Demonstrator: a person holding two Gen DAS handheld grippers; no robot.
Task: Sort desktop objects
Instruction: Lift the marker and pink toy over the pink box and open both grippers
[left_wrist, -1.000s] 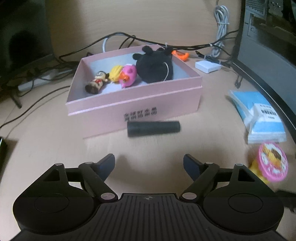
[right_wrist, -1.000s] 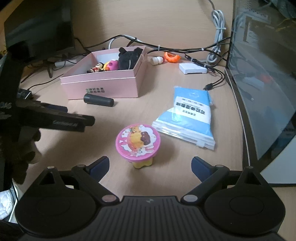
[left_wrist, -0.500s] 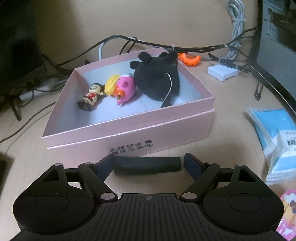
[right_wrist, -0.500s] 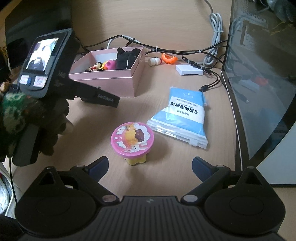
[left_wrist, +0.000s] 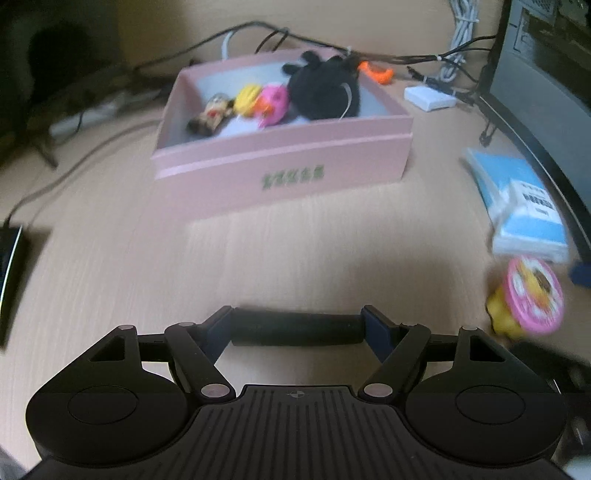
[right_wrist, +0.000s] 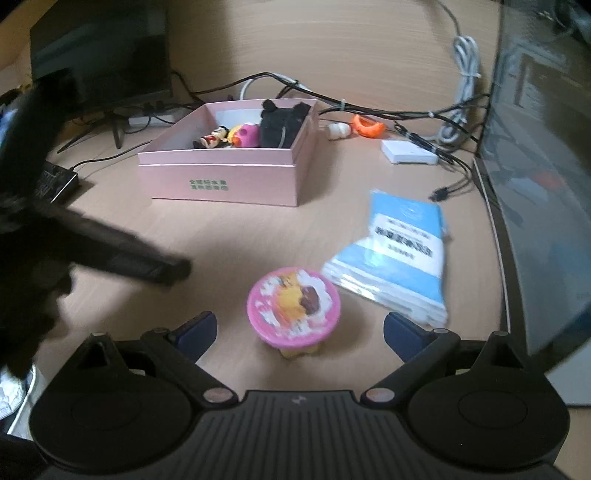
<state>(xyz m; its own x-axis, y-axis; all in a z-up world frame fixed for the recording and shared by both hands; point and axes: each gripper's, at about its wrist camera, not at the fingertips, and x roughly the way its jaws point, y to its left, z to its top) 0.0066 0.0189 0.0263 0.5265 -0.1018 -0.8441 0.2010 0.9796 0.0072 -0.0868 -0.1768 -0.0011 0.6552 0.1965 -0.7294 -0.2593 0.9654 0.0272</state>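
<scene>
The left gripper has just closed its 2 fingers on the ends of a black cylinder, lifted off the tabletop. Next it must travel forward to the pink box. The right gripper, fingers spread, flanks a pink-lidded cup.

Colours on the pale wood-grain desk

Pink cardboard box, green print; matt black cylinder; pink-lidded yellow cup; blue-and-white packet.

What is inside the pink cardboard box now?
Inside the pink cardboard box lie a small doll figure, a yellow toy, a pink toy and a black plush toy. Whatever is under the plush stays hidden.
</scene>
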